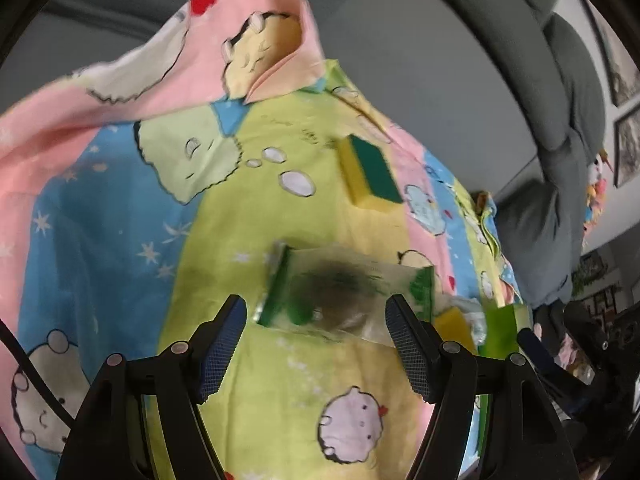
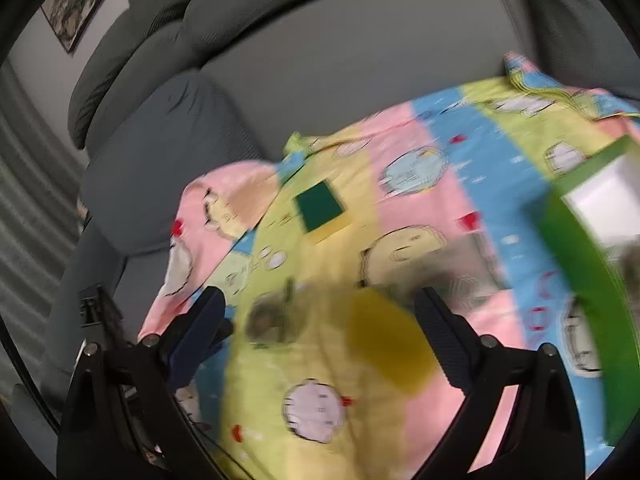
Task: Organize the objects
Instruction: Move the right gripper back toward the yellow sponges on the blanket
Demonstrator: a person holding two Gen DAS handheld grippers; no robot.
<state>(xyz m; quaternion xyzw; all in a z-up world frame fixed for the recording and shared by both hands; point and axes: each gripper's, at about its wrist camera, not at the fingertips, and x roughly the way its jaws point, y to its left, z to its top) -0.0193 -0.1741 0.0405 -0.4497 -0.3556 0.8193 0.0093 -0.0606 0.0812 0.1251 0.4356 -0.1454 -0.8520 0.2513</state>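
A yellow sponge with a green scouring top [image 1: 370, 170] lies on a cartoon-print bedsheet [image 1: 120, 216] spread over a grey sofa. A clear plastic packet with green edges and dark scourers inside [image 1: 340, 294] lies just beyond my left gripper [image 1: 316, 340], which is open and empty. In the right wrist view the same sponge [image 2: 322, 206] sits further off. A blurred yellow sponge [image 2: 386, 342] lies between the fingers of my open right gripper [image 2: 320, 328]; whether they touch it I cannot tell. The blurred packet [image 2: 276, 318] shows near the left finger.
A green box with a white inside [image 2: 592, 248] stands at the right, also in the left wrist view [image 1: 500, 328]. Grey sofa cushions [image 2: 168, 160] rise behind the sheet. Framed pictures [image 1: 626, 144] hang on the wall. The sheet is bunched up at its far corner [image 1: 260, 40].
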